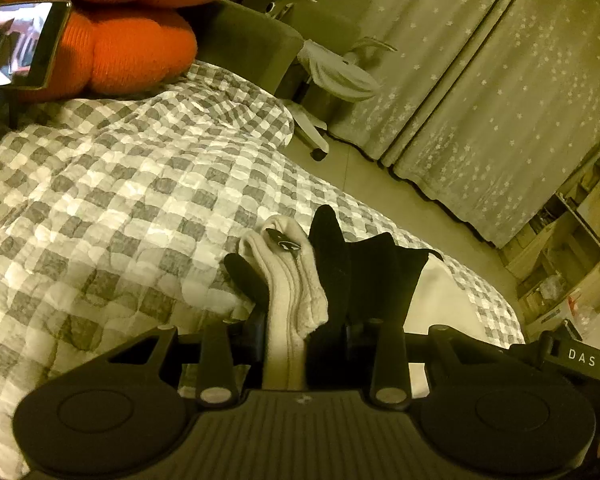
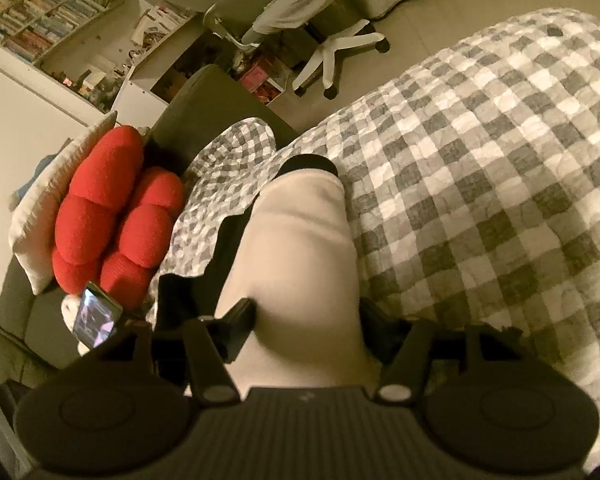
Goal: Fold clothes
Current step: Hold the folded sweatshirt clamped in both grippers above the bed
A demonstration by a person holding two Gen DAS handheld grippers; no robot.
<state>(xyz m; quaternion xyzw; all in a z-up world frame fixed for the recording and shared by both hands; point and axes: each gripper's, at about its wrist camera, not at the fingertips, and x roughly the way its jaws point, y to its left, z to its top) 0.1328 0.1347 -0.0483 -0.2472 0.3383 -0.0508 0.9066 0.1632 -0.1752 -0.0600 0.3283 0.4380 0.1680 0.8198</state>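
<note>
The cream-white knit garment with black trim (image 1: 296,280) is off the bed and held up between both tools. In the left wrist view a bunched edge of it, several layers thick with a small dark label on top, is pinched in the left gripper (image 1: 288,276), whose two black fingers stand close together around the cloth. Black fabric hangs just to the right of that edge, with more pale cloth beyond it.

In the right wrist view the same garment (image 2: 300,248) runs forward from the right gripper (image 2: 304,320) as a broad pale band ending in a black cuff or hem. The cloth covers the fingertips, so only the finger bases show at either side of it. They stand fairly wide, and the band seems to be held between them, though I cannot tell the grip for sure.

Below lies the grey and white checked quilt (image 2: 500,160), rumpled, with a red-orange lobed knit cushion (image 2: 112,212) and a phone on a stand (image 2: 96,320) at its far end.

My judgement: the piece is mid-handling. It is gathered and lifted, not lying flat in a finished fold. The layered edge could be a fold being carried over or merely a bunched pick-up, and no folded pile shows on the quilt
</note>
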